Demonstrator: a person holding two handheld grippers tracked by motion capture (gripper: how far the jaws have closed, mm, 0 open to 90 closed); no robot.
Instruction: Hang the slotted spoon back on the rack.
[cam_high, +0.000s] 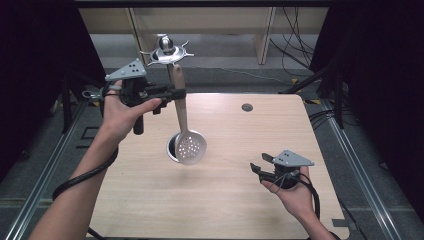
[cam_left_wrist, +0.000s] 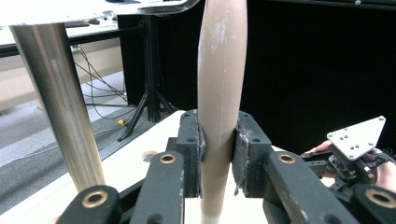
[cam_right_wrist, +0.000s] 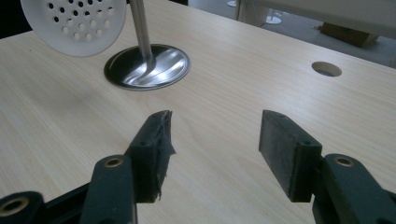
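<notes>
**Two grippers: left one clamps the skimmer, right one idle**

Two grippers are in use over a light wooden table. The left gripper is raised above the table's far left part. Its jaws are closed on the tan handle of a skimmer, one pad on each side of the handle (the left gripper view shows both pads pressed flat against it). The left hand grips the tool body from below.

The skimmer hangs nearly upright, clear of the table. Its white perforated bowl is at the bottom, in front of a round metal base set in the tabletop. Its handle top reaches up to a hook rack carried on a steel pole; whether the handle end is on a hook cannot be determined.

The right gripper rests low over the table's near right part, held in the right hand. Its jaws stand wide apart with nothing between them, pointing toward the base and the bowl, well short of both.

A small round hole lies in the tabletop toward the far edge.
</notes>
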